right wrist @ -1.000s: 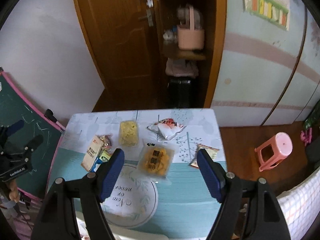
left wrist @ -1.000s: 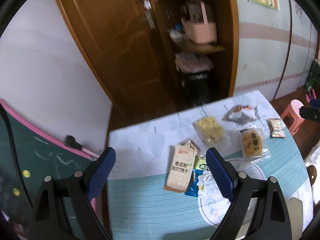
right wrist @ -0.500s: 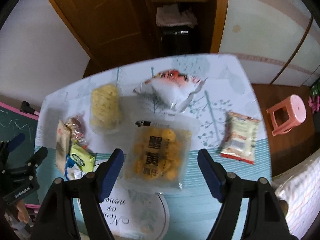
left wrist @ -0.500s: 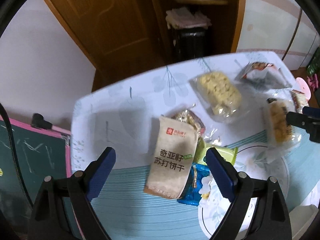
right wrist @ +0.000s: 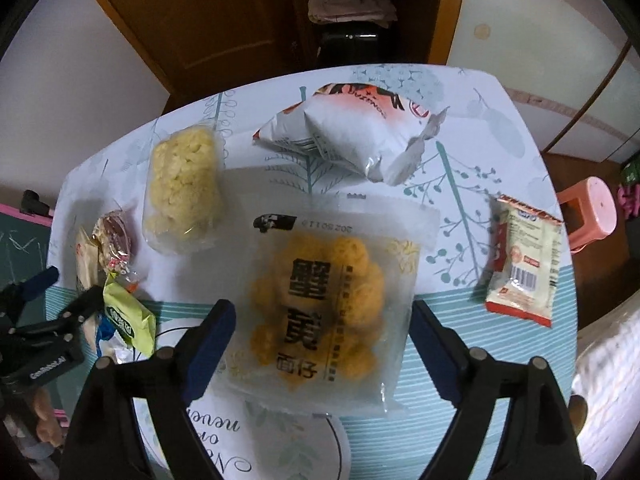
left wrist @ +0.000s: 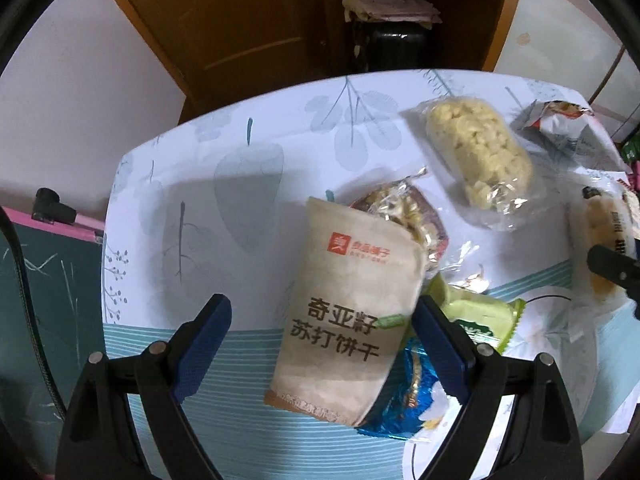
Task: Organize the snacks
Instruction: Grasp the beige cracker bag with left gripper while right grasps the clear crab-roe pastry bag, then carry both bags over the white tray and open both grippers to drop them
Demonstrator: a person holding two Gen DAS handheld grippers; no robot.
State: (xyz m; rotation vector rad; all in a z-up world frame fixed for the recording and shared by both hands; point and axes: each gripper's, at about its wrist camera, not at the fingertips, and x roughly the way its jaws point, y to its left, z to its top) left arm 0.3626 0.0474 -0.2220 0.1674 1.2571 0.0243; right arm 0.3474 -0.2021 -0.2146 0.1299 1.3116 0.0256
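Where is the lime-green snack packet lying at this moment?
In the left wrist view, the lime-green packet lies just right of the beige cracker pack, partly tucked under it and above the blue wrapper; the left gripper has its right finger beside it.

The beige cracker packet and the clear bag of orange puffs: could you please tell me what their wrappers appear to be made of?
The beige cracker packet with dark lettering looks like matte, paper-like film: it shows no glare and only soft creases, though it could be paper-look plastic. The clear bag of orange puffs seems to be glossy transparent plastic: the snacks show through, and its edges catch pale reflections.
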